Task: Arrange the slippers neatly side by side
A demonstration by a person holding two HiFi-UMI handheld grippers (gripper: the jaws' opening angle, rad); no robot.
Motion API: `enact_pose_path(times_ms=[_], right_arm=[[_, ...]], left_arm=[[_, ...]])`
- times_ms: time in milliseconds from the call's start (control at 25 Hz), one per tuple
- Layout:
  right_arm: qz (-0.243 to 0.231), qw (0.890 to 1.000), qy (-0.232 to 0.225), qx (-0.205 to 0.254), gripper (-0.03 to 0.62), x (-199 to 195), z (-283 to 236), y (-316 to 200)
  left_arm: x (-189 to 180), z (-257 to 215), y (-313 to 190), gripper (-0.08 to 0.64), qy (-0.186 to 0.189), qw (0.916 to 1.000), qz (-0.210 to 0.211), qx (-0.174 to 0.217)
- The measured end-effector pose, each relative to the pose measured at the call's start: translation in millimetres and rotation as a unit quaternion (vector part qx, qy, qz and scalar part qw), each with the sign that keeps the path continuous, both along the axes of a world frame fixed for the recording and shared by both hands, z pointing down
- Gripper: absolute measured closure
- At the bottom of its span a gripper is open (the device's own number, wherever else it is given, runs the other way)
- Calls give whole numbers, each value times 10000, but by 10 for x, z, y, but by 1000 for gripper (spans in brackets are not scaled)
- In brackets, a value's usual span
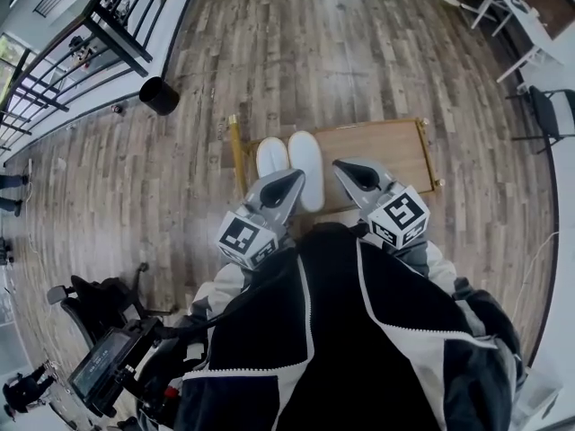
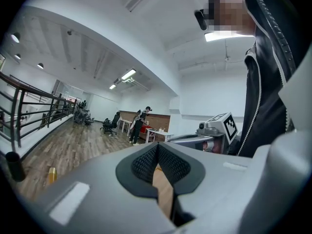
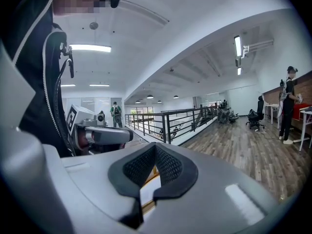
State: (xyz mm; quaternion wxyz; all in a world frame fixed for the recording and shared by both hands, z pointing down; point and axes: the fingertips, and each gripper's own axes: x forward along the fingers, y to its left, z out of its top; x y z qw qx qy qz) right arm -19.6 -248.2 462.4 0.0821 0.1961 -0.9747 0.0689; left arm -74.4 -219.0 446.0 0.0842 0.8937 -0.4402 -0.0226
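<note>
Two white slippers lie side by side on a low wooden board (image 1: pixel 386 151) in the head view, the left slipper (image 1: pixel 271 157) close against the right slipper (image 1: pixel 306 164). Both point away from me. My left gripper (image 1: pixel 292 180) is held up near my chest, above the near ends of the slippers, with its jaws shut and nothing in them. My right gripper (image 1: pixel 346 167) hangs beside it over the board, also shut and empty. Each gripper view looks out across the room: the left gripper (image 2: pixel 157 155) sees the right one's marker cube (image 2: pixel 225 125), and the right gripper (image 3: pixel 155 167) sees the left gripper's body (image 3: pixel 100 134).
A black bin (image 1: pixel 159 95) stands on the plank floor to the far left, by a dark railing (image 1: pixel 108 25). An office chair (image 1: pixel 99 303) is at my near left. White tables (image 1: pixel 521 16) and a chair (image 1: pixel 548 115) stand at the right. People stand by a desk (image 2: pixel 139 126).
</note>
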Motion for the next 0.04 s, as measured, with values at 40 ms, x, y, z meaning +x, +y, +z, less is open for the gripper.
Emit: enact_pose_path(times_ms=[40], right_arm=[[-7,10000,-3,-19,592,-6,3,15]], left_arm=[[-11,8,21,541,-11,10000,-5,-9]])
